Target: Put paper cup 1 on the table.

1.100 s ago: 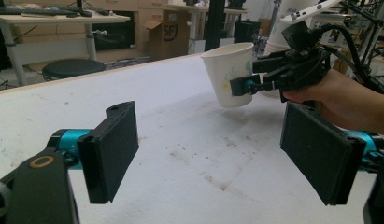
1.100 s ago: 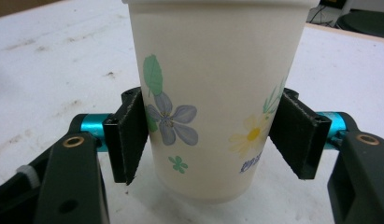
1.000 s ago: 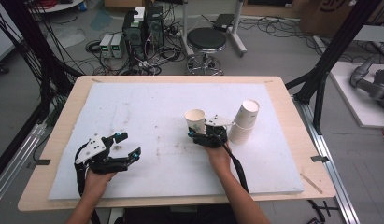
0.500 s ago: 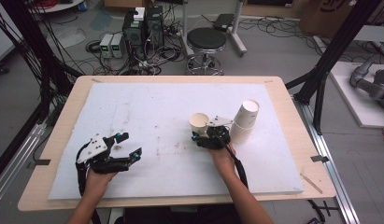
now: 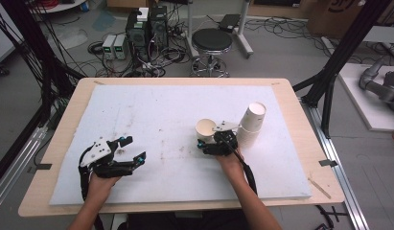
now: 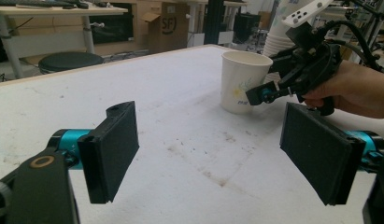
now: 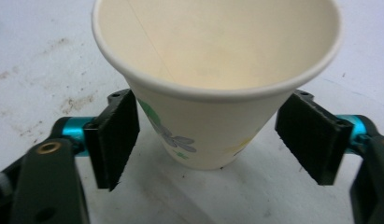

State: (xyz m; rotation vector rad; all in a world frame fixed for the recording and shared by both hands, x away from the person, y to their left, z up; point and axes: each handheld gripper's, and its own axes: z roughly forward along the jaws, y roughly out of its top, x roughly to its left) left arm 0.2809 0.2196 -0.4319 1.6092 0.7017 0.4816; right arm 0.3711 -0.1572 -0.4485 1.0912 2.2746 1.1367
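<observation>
The paper cup (image 7: 213, 88) is standing upright on the white mat (image 5: 151, 115), just left of the cup stack (image 5: 251, 123). I am straddling it with my right gripper (image 7: 206, 135), jaws spread and seemingly off its walls, so releasing or pre-grasp. Next I am either squeezing gently or backing off. My left gripper (image 6: 213, 154) is idling, agape.

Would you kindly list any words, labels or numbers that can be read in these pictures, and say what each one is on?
"SF", in a rounded outline: on the cardboard box beyond the table, in the left gripper view.
Dark print on the cardboard box at the top right of the high view: cut off and too blurred to read.
Paper cup between the right gripper's fingers: a flower print, no words.
</observation>
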